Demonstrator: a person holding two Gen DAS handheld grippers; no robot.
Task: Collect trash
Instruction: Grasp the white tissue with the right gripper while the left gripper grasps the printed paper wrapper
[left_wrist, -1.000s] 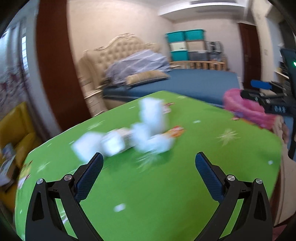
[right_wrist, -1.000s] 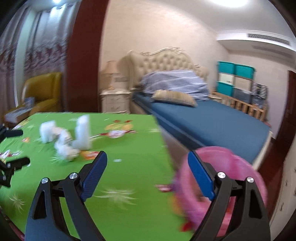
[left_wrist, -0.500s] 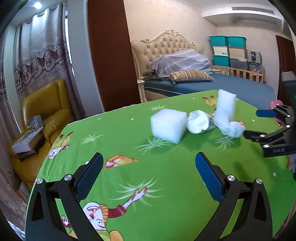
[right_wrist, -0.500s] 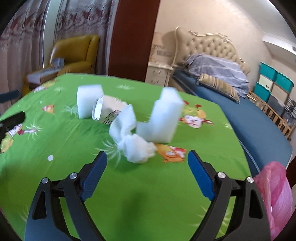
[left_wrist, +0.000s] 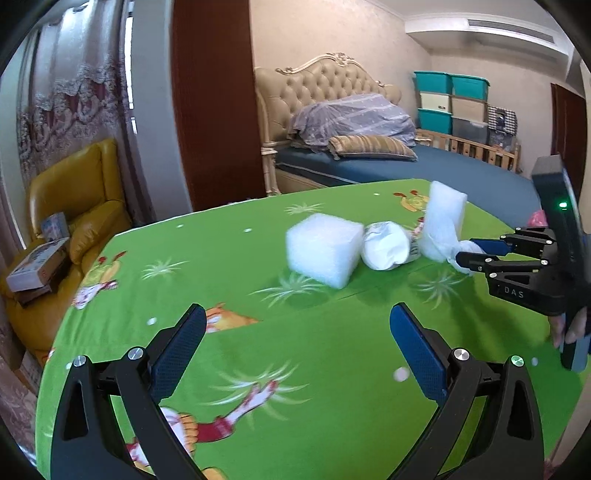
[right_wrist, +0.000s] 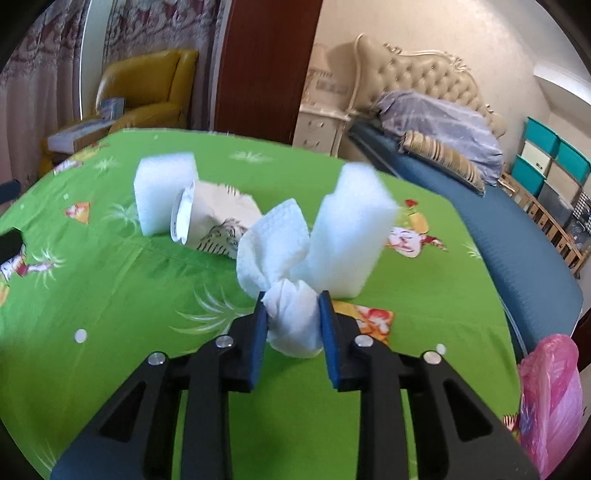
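Note:
On the green cartoon tablecloth (left_wrist: 229, 258) lies a cluster of white trash. My right gripper (right_wrist: 291, 314) is shut on a crumpled white paper towel (right_wrist: 284, 266), whose loose end sticks up past the pads. Just behind it stands a tall white foam block (right_wrist: 349, 236). A squashed printed paper cup (right_wrist: 214, 225) lies on its side against a second foam block (right_wrist: 162, 195). My left gripper (left_wrist: 295, 354) hovers open over bare cloth, short of that foam block (left_wrist: 323, 249) and the cup (left_wrist: 386, 245). The right gripper (left_wrist: 480, 254) shows at the right edge of the left wrist view.
A pink plastic bag (right_wrist: 550, 398) hangs off the table's right edge. Beyond the table stand a bed with blue sheets (left_wrist: 406, 166), a yellow armchair (left_wrist: 74, 195) holding books, and stacked teal storage boxes (left_wrist: 450, 99). A person's fingers (left_wrist: 570, 328) grip the right tool.
The right gripper swung left from the pink bag to the trash pile and closed on the paper towel. The left gripper's view turned left and steadied, staying open.

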